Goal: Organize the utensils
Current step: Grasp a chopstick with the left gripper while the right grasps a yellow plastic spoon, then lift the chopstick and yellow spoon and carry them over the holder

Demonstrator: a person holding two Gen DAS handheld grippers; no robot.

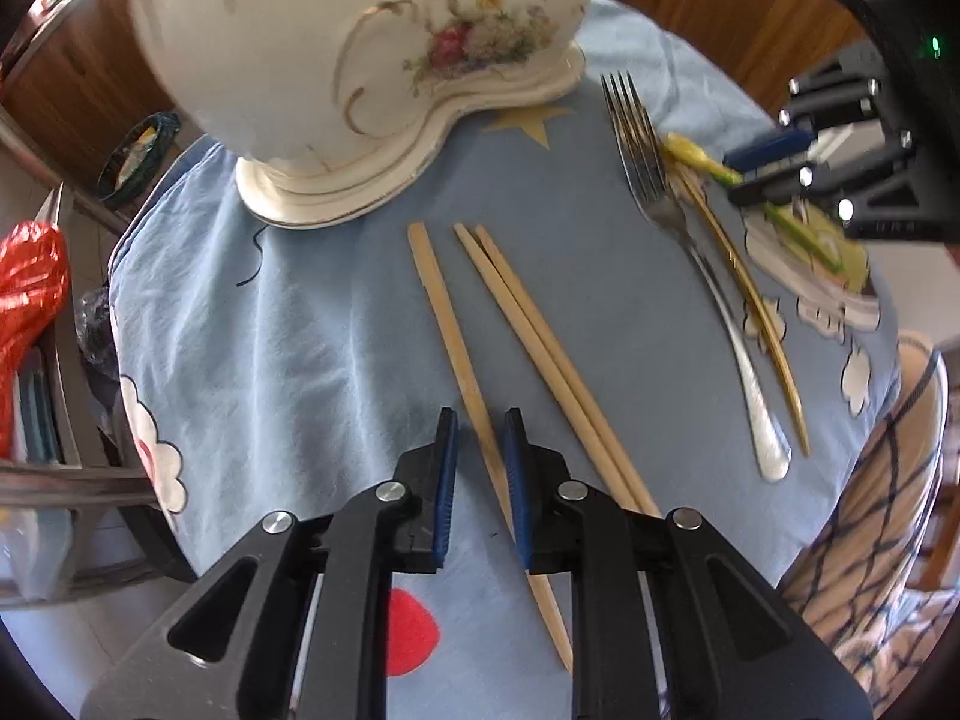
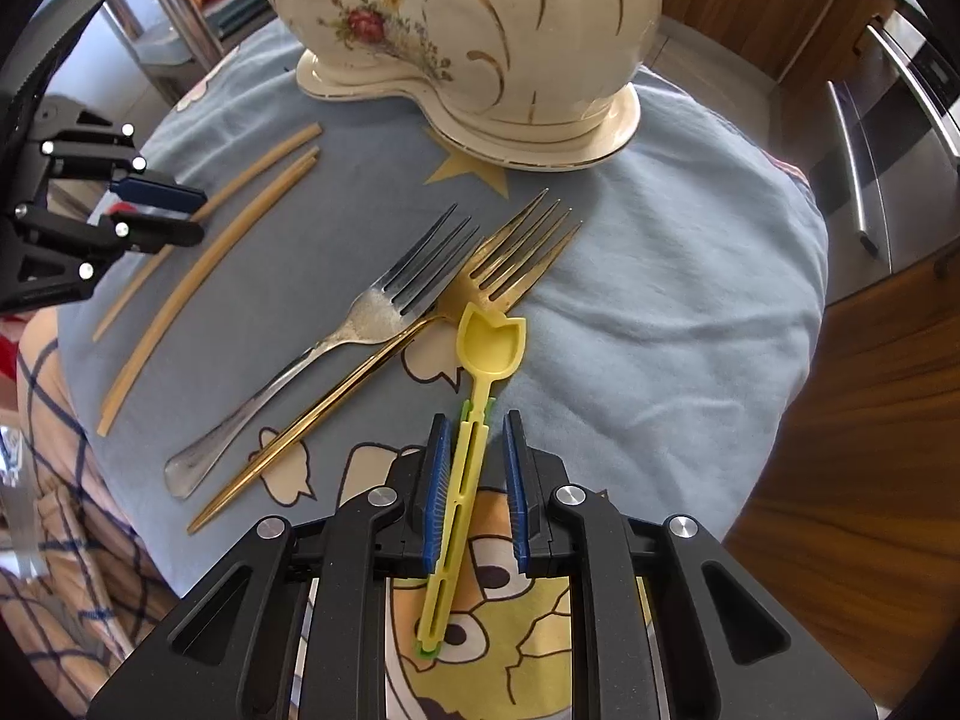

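My left gripper (image 1: 480,420) stands open, pointing down over the blue cloth, with one wooden chopstick (image 1: 444,324) lying between its blue pads. A pair of chopsticks (image 1: 540,348) lies just to its right. Further right lie a silver fork (image 1: 690,252) and a gold fork (image 1: 756,306). My right gripper (image 2: 477,423) is open around the handle of a yellow plastic spoon (image 2: 489,339), which rests on the cloth beside the gold fork (image 2: 480,282) and silver fork (image 2: 336,342). The left gripper (image 2: 174,210) shows above the chopsticks (image 2: 210,276).
A large floral porcelain vessel (image 2: 480,30) stands at the back of the round table's blue cartoon cloth (image 2: 690,300). A person's plaid sleeve (image 1: 888,480) is at the near edge. A red bag (image 1: 30,300) sits left; wooden cabinets (image 2: 870,420) lie to the right.
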